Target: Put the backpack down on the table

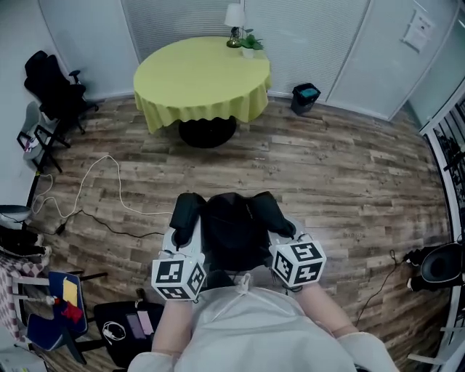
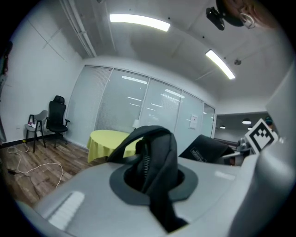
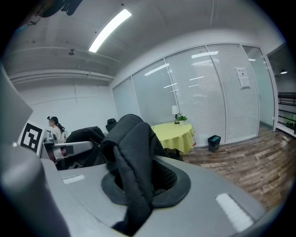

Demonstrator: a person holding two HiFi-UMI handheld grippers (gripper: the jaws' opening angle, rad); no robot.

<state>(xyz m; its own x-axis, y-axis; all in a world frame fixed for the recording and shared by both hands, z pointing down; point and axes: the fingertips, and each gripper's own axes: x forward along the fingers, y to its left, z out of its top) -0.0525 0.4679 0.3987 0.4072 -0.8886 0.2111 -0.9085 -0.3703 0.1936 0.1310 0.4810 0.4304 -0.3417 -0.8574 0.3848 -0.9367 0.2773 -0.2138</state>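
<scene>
A black backpack hangs in front of me above the wooden floor, carried between both grippers. My left gripper is shut on a black shoulder strap that runs through its jaws, zip teeth showing beside it. My right gripper is shut on the other padded strap, which folds over its jaws. The round table with a yellow cloth stands ahead across the room; it also shows past the left gripper and past the right gripper. The backpack is well short of the table.
A small lamp and a potted plant stand at the table's far edge. A dark bin sits by the glass wall, a black office chair at the left. A white cable trails on the floor. A person sits at the left.
</scene>
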